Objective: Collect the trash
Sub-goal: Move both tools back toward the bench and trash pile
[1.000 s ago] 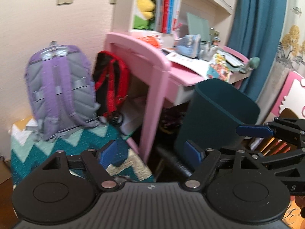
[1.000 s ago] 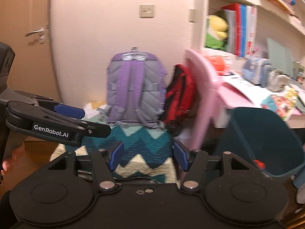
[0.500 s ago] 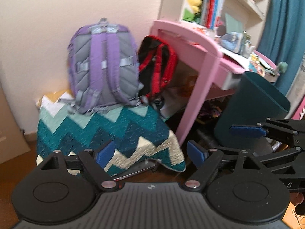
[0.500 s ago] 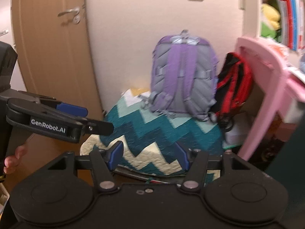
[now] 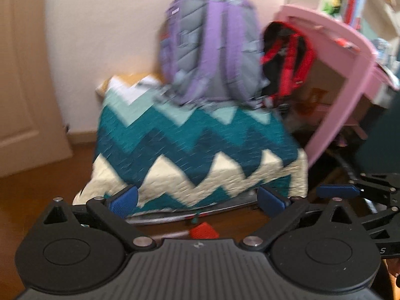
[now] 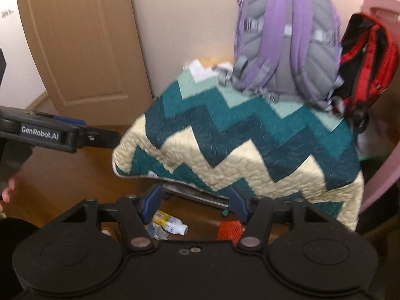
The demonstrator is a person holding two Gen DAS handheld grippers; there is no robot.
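The left gripper (image 5: 197, 198) is pointing down at the wooden floor (image 5: 37, 192) with its jaws standing wide, having just been opening, and nothing is sitting between them. A red mesh scrap (image 5: 203, 230) is lying on the floor just below the gap between its blue fingertips (image 5: 123, 197), apart from both, with a thin pen-like stick (image 5: 172, 235) beside it; the view is blurred.

The right gripper (image 6: 193, 203) is also aimed downward, its jaws parted at a middling width and gripping nothing. In its view a small plastic bottle (image 6: 170, 225) with a yellow and white label is lying on its side on the floor (image 6: 62, 175), just under the left-hand fingertip and not touching it. Some crumpled wrapper (image 6: 156, 232) is lying against the bottle. The same orange-red mesh piece (image 6: 228, 228) is lying beneath the right-hand fingertip.

All this trash is lying at the front edge of a zigzag quilt (image 6: 250, 145), which is draping over something low. A purple backpack (image 6: 287, 37) and a red backpack (image 6: 367, 62) are sitting on the quilt's far edge, against the wall.
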